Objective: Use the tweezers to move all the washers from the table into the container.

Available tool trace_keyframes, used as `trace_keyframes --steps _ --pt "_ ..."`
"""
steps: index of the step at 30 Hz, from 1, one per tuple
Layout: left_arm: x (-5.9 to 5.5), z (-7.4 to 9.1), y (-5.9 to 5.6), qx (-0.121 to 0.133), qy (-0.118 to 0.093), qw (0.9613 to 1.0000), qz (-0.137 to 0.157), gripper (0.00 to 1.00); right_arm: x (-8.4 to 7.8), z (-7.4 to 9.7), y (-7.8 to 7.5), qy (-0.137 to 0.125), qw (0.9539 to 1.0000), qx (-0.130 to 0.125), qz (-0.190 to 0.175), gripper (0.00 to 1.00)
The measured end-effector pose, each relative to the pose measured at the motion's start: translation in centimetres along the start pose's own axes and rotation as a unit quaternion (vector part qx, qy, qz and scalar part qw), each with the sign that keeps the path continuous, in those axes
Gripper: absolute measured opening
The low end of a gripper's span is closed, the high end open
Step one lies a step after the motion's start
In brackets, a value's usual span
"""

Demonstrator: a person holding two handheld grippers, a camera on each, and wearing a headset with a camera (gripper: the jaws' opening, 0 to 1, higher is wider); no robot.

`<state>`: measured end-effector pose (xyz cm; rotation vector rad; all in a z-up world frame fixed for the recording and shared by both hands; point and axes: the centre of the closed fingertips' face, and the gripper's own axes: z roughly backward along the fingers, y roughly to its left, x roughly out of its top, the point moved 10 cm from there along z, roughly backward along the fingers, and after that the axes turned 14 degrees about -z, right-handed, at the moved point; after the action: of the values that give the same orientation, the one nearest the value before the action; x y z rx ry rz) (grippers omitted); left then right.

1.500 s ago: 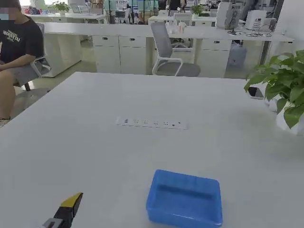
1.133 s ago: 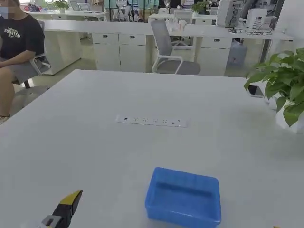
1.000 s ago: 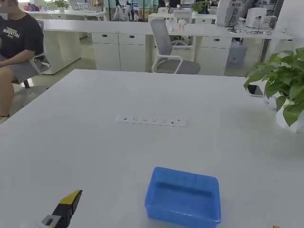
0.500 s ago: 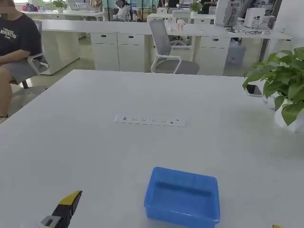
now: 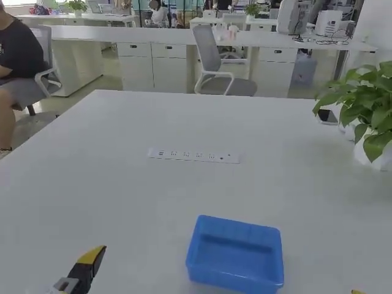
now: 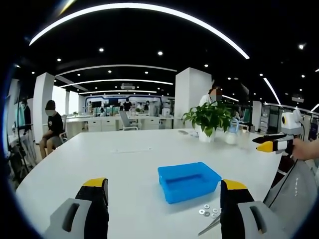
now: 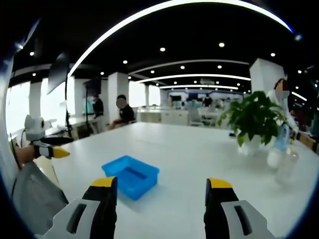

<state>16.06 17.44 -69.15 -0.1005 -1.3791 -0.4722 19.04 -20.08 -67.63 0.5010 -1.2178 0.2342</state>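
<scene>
Head view looks down on your white tabletop (image 5: 92,184), where the blue rectangular plastic container (image 5: 234,251) sits open-topped near the bottom middle. A white power strip (image 5: 193,155) lies well beyond it, and a leafy green potted plant (image 5: 361,104) stands at the right edge. In the left gripper view, your left gripper (image 6: 163,183) has its two yellow-tipped jaws spread wide with nothing between them, and the container lies ahead, a little to the right. In the head view, the yellow-and-black tip of this gripper pokes in at the bottom left corner, well apart from the container. The left gripper view also shows the small silver metal washers (image 6: 208,211) lying in a loose cluster on the tabletop, just beside the container's near right corner. Slim grey metal tweezers (image 6: 209,226) lie just beside the washers, partly hidden behind the right-hand jaw. In the right gripper view, your right gripper (image 7: 162,182) also has its jaws wide apart and empty, with the container ahead and a little to the left on the tabletop.
</scene>
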Motion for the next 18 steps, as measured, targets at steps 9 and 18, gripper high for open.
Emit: trace_keyframes --steps 9,18 --pt "-0.12 -0.02 0.04 -0.002 0.001 1.0000 -0.002 0.95 0.01 0.04 0.07 -0.001 1.0000 -0.001 0.002 0.70" --pt "-0.19 0.13 0.27 0.007 0.000 1.0000 0.002 0.95 0.09 0.24 -0.08 -0.006 0.9999 -0.009 -0.001 0.70"
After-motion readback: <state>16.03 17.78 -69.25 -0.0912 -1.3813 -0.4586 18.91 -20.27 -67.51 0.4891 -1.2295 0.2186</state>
